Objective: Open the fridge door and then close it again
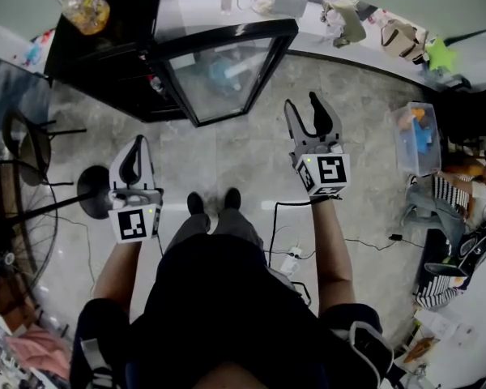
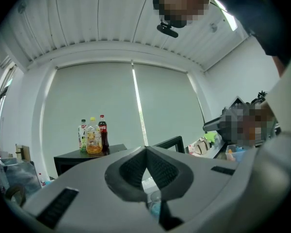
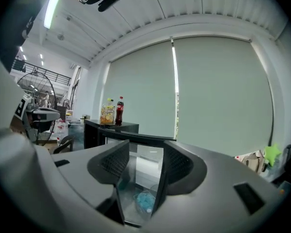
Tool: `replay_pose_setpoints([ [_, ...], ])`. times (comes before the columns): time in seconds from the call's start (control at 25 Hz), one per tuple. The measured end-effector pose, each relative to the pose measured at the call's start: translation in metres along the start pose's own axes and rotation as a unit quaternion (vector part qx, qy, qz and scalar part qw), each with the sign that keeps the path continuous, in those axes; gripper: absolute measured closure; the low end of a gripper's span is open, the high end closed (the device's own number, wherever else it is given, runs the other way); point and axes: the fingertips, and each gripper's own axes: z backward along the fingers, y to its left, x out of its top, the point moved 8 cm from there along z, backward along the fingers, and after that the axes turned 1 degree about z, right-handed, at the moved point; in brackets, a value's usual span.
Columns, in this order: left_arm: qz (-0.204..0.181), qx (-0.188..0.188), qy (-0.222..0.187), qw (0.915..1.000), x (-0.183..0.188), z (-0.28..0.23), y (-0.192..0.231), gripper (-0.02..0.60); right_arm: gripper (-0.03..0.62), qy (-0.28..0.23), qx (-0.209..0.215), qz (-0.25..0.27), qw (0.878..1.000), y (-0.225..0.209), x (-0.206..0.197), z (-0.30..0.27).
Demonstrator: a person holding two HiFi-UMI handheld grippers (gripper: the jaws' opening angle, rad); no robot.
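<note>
Out from the fridge (image 1: 105,63), its glass door (image 1: 223,75) hangs open. My right gripper (image 1: 304,108) is near it, jaws apart, empty; my left gripper (image 1: 137,144) is shut, empty. A hard push could slam the door and tip the bottles (image 1: 85,6) on top.

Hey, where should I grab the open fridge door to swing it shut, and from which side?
Probably the free edge of the fridge door, the black frame strip farthest from the hinge. It looks thin enough to straddle and should give the most leverage. Come from the front with the right gripper, whose jaws stand open near it.
</note>
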Motion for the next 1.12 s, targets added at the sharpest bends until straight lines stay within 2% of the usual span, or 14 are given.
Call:
replay_pose_setpoints([
  [0.16,-0.004,-0.001,0.006,1.0000,-0.004,-0.002,-0.002,0.558,0.352,0.006,0.018,0.003,1.000,-0.019,-0.012,-0.026],
  [0.32,-0.002,-0.005,0.006,1.0000,-0.007,-0.003,0.001,0.558,0.352,0.004,0.017,0.006,1.000,-0.030,-0.019,-0.048],
  [0.64,0.001,-0.049,-0.001,0.9988,-0.012,0.004,0.030,0.558,0.342,0.017,0.017,0.036,0.999,-0.027,-0.026,-0.086],
  [0.76,-0.001,-0.057,0.000,0.9984,-0.013,0.001,0.037,0.558,0.320,0.025,0.020,0.039,0.999,-0.035,-0.033,-0.099],
  [1.0,-0.008,-0.037,0.009,0.9993,-0.012,-0.014,0.029,0.558,0.292,0.041,0.044,0.049,0.997,-0.070,-0.048,-0.134],
  [1.12,-0.008,-0.018,0.017,0.9997,-0.013,-0.026,0.016,0.558,0.281,0.043,0.079,0.045,0.995,-0.092,-0.057,-0.153],
])
